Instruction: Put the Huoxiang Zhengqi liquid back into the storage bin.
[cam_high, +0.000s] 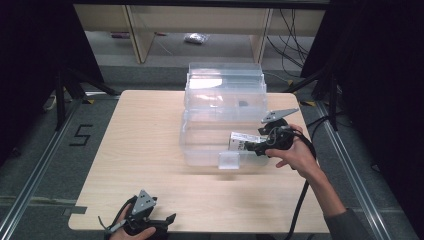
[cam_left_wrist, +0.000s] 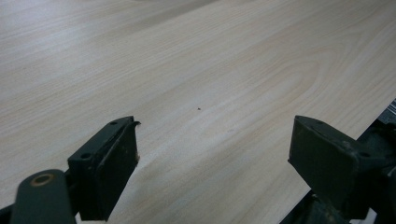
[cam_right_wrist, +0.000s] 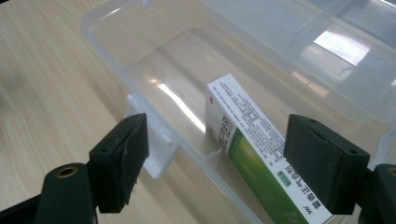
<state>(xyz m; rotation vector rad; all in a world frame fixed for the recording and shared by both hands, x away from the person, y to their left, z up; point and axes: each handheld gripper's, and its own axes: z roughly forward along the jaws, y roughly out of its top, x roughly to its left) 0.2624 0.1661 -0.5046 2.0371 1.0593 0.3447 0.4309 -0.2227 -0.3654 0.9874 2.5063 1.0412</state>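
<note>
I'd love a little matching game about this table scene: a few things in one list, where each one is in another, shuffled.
Things:
1. white and green box
2. clear plastic bin
3. left tongs
4. right tongs

Places or states:
A. open over bare wood at the table's near edge
B. lying inside the bin
C. standing on the wooden table, lid up
D. open at the bin's right side, beside the box

Pairs: 1-B, 2-C, 3-A, 4-D
</note>
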